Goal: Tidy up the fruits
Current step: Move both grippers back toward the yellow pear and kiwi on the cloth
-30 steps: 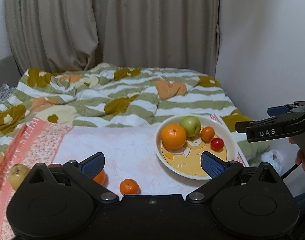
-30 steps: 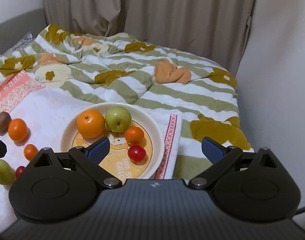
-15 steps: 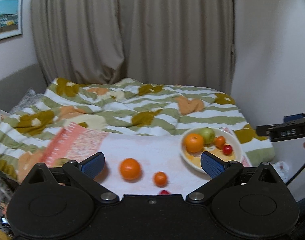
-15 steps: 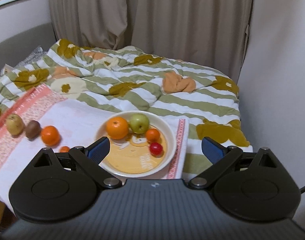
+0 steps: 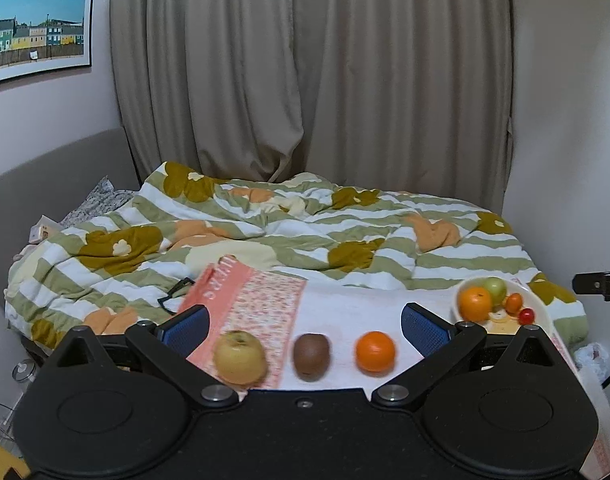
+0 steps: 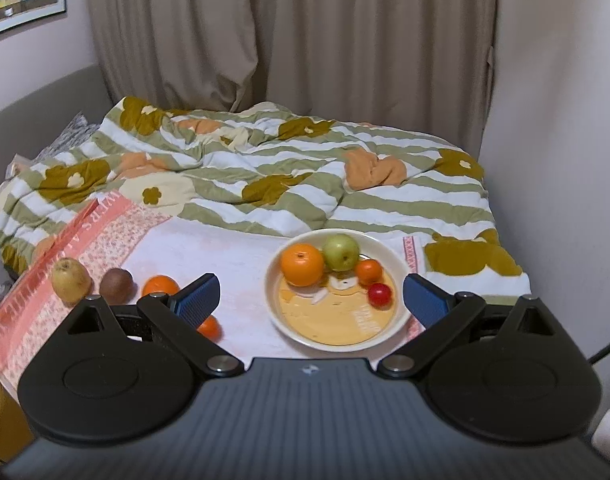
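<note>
Faintly, towel [image 6: 101, 216] band lettering partly legible; plate [image 6: 393, 258] print unreadable.

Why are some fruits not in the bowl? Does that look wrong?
Yes, a bit. The bowl holds four fruits, but a yellow apple, kiwi, orange and a small orange, half hidden by the right gripper, lie loose on the cloth.

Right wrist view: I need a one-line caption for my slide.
Open right gripper hovers before a bowl holding four fruits, with more fruit loose on the cloth.
</note>
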Available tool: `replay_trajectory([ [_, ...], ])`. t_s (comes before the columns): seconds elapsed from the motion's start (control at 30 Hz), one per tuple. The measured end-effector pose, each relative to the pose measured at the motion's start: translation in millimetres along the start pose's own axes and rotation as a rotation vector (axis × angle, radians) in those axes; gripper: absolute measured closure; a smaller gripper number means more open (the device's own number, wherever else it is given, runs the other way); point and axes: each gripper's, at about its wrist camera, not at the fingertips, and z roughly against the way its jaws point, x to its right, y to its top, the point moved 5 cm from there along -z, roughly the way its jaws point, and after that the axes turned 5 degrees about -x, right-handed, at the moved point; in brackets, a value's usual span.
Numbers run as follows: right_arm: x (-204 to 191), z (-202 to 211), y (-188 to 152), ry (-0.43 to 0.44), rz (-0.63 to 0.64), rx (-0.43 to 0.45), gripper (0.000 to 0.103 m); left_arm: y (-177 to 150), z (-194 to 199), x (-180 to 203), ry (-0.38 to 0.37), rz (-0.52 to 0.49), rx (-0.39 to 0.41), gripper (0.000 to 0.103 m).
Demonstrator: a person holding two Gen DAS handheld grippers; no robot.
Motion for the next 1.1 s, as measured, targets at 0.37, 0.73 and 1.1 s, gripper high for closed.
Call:
replay_trajectory([
  [0.37, -71, -28, -21, -0.097, -0.130, -0.083, 0.000, 0, -59, -79, -0.089, -0.023, -0.101, 0.000],
  [0.73, -105, -79, -44, -0.160, -0.264, -0.192, 0.000, -10, -130, -111, -0.180, -0.066, -0.222, 0.000],
  [1.1, -104, -142, -67, -0.152, -0.368, -0.346, 0.008, -28, -192, -99, -0.216, -0.112, -0.369, 0.000],
])
